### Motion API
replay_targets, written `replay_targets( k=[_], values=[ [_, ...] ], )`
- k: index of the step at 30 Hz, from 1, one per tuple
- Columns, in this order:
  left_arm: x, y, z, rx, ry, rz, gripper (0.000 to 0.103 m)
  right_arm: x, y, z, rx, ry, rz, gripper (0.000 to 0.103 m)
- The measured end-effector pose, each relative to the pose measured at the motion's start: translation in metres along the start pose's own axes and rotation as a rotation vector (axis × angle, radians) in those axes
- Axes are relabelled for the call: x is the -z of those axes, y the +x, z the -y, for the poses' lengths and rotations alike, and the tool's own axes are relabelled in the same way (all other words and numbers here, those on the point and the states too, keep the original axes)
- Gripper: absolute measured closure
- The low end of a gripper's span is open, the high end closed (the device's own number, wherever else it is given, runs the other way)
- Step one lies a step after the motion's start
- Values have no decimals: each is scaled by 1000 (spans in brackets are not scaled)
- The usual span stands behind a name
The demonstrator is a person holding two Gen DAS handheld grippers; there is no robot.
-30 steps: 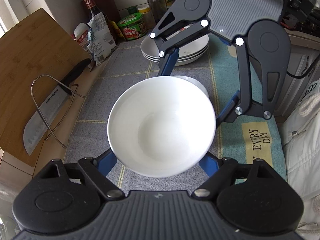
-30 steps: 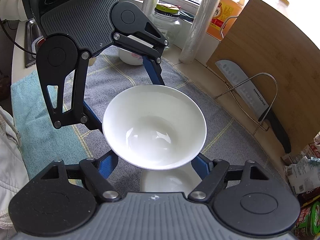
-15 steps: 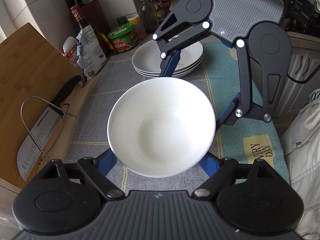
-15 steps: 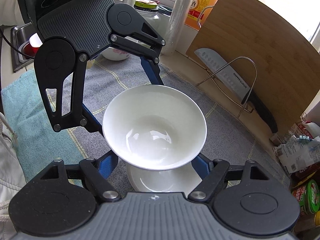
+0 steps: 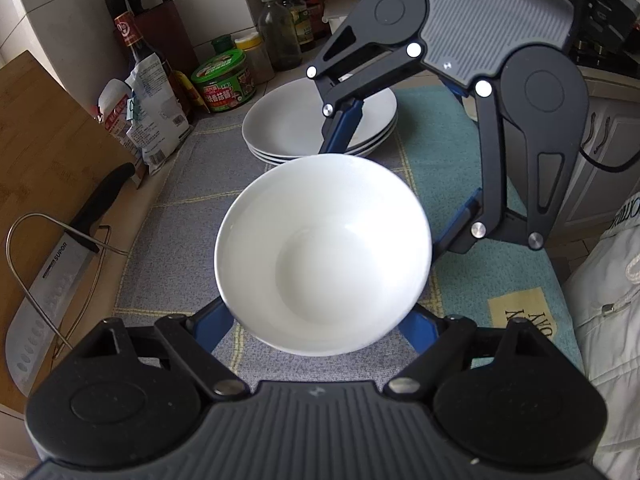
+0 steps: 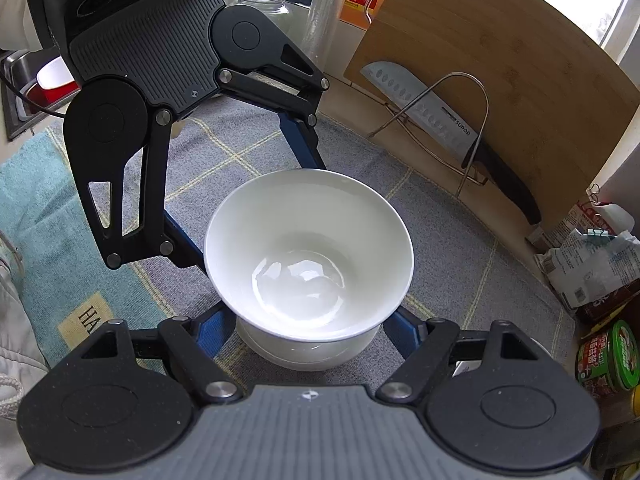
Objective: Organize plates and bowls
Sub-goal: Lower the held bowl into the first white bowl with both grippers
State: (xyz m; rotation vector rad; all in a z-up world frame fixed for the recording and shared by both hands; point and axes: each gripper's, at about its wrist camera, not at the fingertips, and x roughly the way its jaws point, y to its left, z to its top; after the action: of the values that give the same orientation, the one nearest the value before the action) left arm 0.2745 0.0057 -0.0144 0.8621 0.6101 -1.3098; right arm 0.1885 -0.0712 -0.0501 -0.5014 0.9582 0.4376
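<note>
White bowl (image 5: 323, 254) clamped between left tongs (image 5: 323, 320) and right tongs (image 6: 308, 320), above second bowl (image 6: 308, 354)

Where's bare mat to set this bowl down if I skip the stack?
Free: grey mat between the plate stack and the held bowl; also teal towel right of the plates. Crowded: jars and packets by the wall, knife rack at the cutting board, second bowl directly beneath.

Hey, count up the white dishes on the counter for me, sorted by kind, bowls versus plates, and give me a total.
Bowls: 2, the held bowl and the lower bowl resting on the mat under it.
Plates: 3, in one stack of plates.
Total: 5 white dishes.
</note>
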Motion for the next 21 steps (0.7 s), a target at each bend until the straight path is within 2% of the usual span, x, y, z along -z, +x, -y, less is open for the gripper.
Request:
replay_targets(
  k=[21],
  values=[
    [-5, 10, -12, 93, -51, -36, 13, 6, 13, 18, -99, 103, -21, 19]
  ],
)
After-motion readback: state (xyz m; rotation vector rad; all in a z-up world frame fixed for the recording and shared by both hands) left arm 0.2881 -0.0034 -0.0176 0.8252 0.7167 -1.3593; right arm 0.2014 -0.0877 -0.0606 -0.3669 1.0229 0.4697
